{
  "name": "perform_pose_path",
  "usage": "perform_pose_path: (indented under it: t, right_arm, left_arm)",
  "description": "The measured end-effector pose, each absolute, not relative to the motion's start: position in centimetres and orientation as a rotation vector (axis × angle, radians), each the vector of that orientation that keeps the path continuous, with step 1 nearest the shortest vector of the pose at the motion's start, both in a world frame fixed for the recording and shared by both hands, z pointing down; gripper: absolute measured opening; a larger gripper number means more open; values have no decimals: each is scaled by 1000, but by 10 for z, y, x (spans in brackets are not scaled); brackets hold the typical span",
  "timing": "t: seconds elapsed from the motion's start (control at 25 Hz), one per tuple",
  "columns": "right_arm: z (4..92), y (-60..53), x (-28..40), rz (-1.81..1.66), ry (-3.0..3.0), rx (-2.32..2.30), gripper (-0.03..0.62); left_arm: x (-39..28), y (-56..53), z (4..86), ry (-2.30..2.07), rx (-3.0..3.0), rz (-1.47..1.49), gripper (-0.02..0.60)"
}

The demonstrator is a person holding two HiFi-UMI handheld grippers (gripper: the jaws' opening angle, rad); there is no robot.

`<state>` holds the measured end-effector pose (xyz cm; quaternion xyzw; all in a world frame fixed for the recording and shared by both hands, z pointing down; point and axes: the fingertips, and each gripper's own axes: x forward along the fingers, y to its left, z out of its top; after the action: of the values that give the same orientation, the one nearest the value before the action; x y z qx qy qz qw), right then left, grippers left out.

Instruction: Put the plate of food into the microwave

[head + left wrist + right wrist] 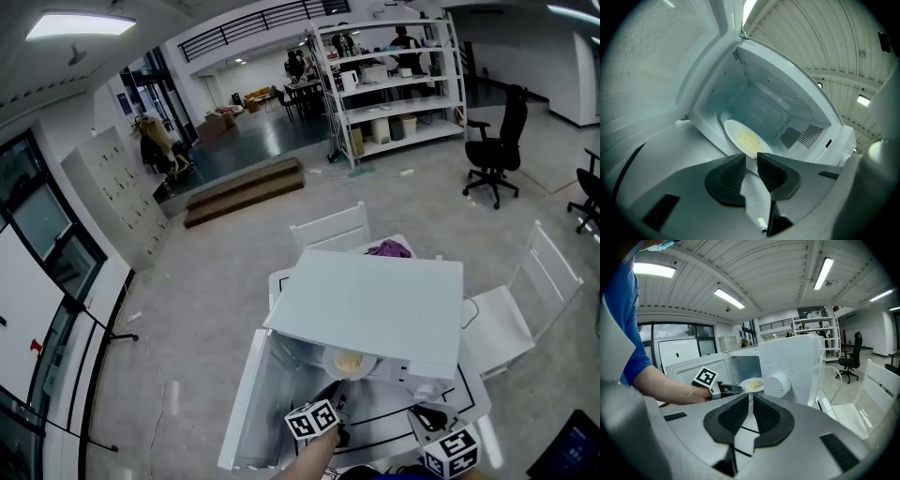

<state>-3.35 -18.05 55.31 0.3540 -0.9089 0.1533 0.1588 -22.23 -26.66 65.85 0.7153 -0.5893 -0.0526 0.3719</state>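
Left hand-held gripper (751, 158) clamping food plate (733, 130) in open microwave (787, 70), right hand-held gripper (751, 397) ajar, empty

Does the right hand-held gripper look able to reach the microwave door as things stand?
Probably not directly. The door stands open at the left, and the left hand-held gripper, holding the plate at the microwave, lies between it and the right hand-held gripper.

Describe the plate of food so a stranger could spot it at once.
Find the white microwave on the table, door swung open. In its mouth is the plate: round, white, topped with yellow food, and the only thing the left gripper holds.
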Motion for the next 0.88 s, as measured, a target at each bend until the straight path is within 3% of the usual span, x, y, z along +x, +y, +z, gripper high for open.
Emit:
perform_pose_path:
  t: [0.88]
  right_arm:
    - [557,-189,-32,441,-2577,1080,32]
  left_arm:
    - [-226,-300,664,-1484,1837,-70,80]
